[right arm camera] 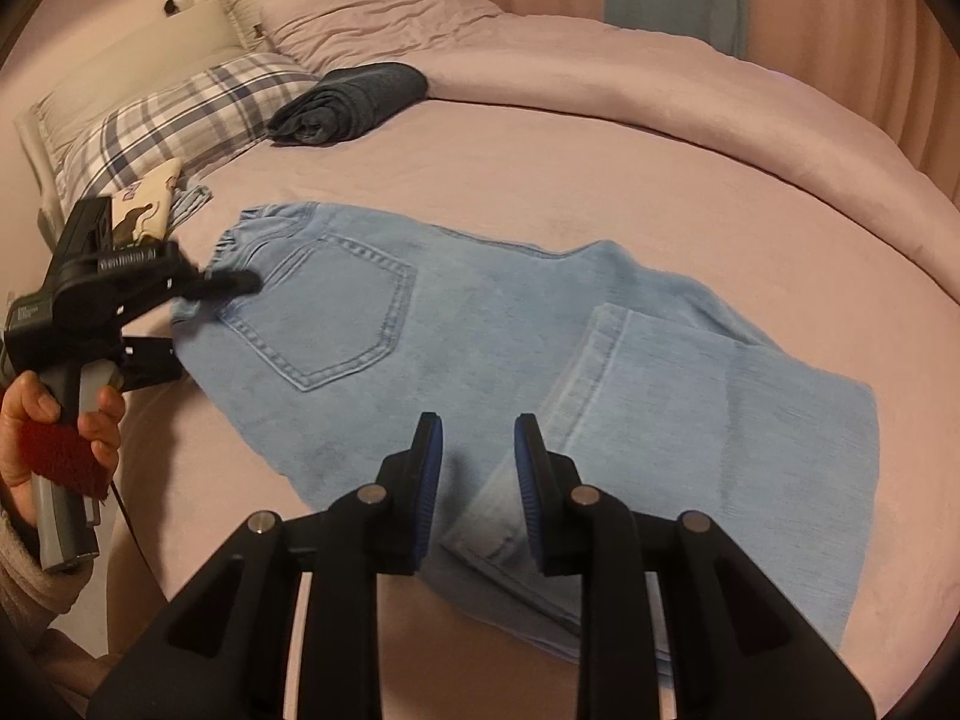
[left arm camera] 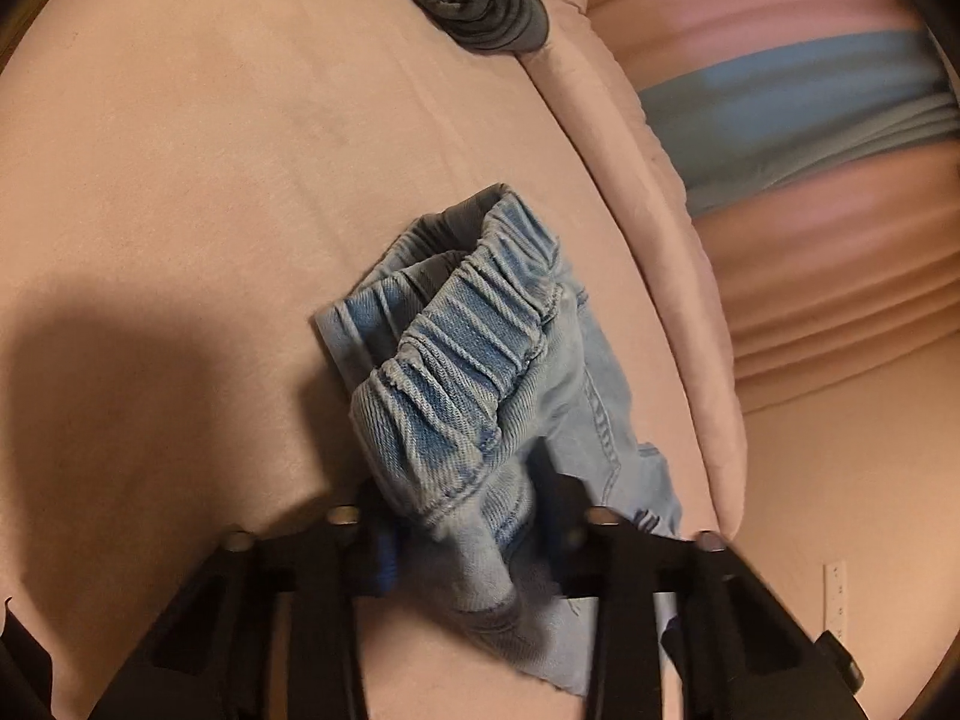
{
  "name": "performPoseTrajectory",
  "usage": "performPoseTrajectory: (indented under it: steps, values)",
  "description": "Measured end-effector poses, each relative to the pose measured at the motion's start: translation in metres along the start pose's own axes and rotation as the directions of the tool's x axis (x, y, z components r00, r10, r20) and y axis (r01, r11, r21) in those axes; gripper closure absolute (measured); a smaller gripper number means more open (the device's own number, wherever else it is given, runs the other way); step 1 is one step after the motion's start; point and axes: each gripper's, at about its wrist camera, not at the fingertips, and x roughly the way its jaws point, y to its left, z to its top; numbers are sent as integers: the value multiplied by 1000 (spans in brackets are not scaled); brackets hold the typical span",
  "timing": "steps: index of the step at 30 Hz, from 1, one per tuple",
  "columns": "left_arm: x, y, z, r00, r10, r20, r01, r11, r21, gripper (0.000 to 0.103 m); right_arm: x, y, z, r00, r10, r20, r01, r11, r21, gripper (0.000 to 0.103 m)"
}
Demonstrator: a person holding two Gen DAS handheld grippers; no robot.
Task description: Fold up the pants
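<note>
Pale denim pants [right arm camera: 480, 360] half-folded on pink bed [right arm camera: 660, 180], left tool [left arm camera: 480, 531] pinching waistband [left arm camera: 462, 354], right tool [right arm camera: 478, 468] spread, empty.

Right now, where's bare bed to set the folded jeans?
Free: the pink sheet between the jeans and the rolled dark garment, stretching right to the duvet. Crowded: left by the plaid pillow and left gripper.
</note>
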Motion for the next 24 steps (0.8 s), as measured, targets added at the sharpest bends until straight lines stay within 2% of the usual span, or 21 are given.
performPoseTrajectory:
  steps: [2, 4, 8, 9, 10, 11, 13, 16, 18, 19, 20, 22, 23, 24]
  values:
    - [-4, -8, 0, 1000, 4, 12, -4, 999, 46, 82, -2, -6, -1, 1000, -6, 3, 6, 1000, 21, 79]
    - [-10, -24, -3, 999, 32, 33, -35, 992, 118, 83, -2, -14, -3, 1000, -22, -6, 22, 999, 44, 78]
    - [-21, -64, -9, 995, 39, 90, -62, 962, 264, 83, 19, -19, -8, 998, -5, -63, 9, 998, 59, 79]
    - [-23, -73, -12, 994, 36, 99, -64, 951, 302, 84, 33, -18, -12, 994, 11, -108, -4, 998, 63, 80]
    - [-25, -85, -17, 993, 33, 110, -70, 935, 348, 84, 40, -17, -14, 993, 6, -119, 2, 998, 61, 80]
    - [-27, -99, -23, 992, 27, 120, -73, 914, 400, 84, 41, -14, -14, 997, -9, -82, 12, 999, 43, 80]
    - [-29, -122, -33, 993, -4, 118, -52, 880, 472, 84, 41, -15, -13, 997, 0, -81, 5, 998, 58, 76]
    - [-25, -154, -54, 995, -35, 99, -28, 819, 574, 84, 38, -23, -14, 996, 44, -72, -37, 994, 99, 77]
    - [-15, -174, -72, 996, -28, 82, -32, 762, 647, 84, 32, -32, -16, 994, 91, -62, -80, 984, 161, 77]
    - [-12, -179, -76, 997, -23, 78, -35, 744, 668, 84, 27, -38, -16, 992, 114, -54, -101, 975, 198, 77]
    - [-6, -185, -85, 998, -17, 65, -33, 719, 695, 84, 19, -46, -17, 991, 131, -29, -120, 962, 244, 76]
    - [4, -193, -97, 999, -5, 36, -23, 674, 738, 84, -1, -68, -20, 984, 171, 48, -177, 923, 342, 68]
    - [10, -197, -105, 1000, 10, 28, -29, 641, 767, 84, -11, -80, -22, 976, 198, 87, -216, 892, 396, 65]
    - [15, -200, -112, 1000, 21, 22, -30, 613, 789, 84, -22, -98, -24, 963, 235, 135, -271, 844, 463, 62]
